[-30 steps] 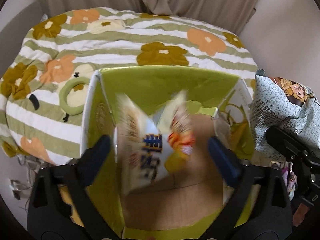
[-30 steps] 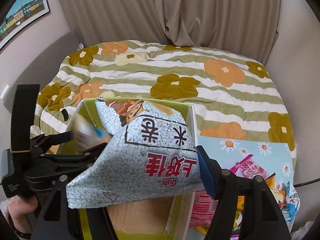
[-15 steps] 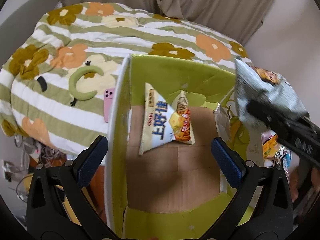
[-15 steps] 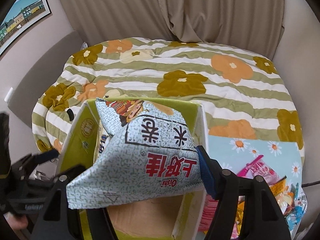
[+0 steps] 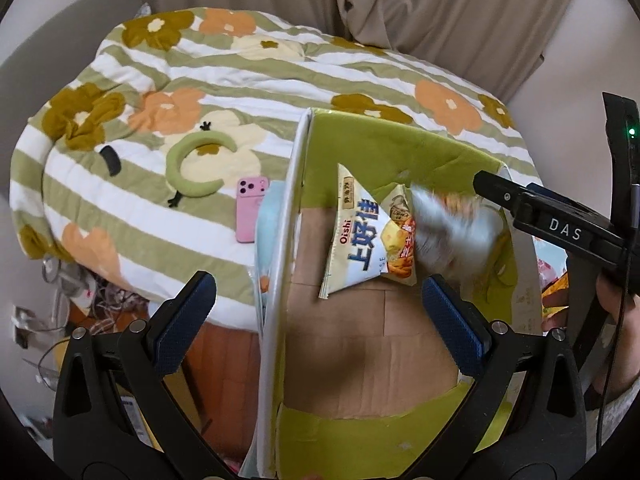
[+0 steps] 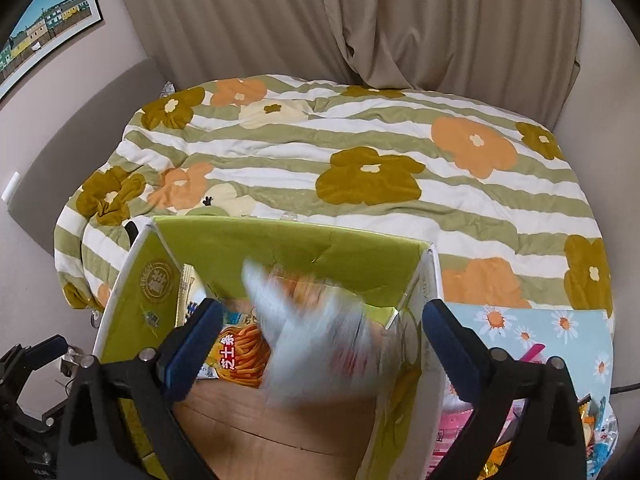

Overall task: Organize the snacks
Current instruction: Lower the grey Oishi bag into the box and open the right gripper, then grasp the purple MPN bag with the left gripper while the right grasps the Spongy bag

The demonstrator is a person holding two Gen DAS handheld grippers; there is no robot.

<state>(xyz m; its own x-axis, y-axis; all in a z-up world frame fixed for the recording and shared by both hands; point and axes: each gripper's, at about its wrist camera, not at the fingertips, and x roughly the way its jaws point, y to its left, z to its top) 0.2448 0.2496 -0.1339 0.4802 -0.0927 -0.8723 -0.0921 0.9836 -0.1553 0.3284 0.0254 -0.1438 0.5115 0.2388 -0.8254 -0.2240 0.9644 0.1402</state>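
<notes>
A: Left wrist view?
B: The left gripper (image 5: 316,308) gapes wide, holding nothing, over the box (image 5: 288,240). A chip bag (image 5: 360,240) lies on the box floor; a blurred grey bag (image 5: 452,228) is beside it.
A: Right wrist view?
B: The right gripper (image 6: 320,336) is spread wide, gripping nothing; the grey bag (image 6: 316,332) is a blur between its fingers, inside the box (image 6: 136,300).
</notes>
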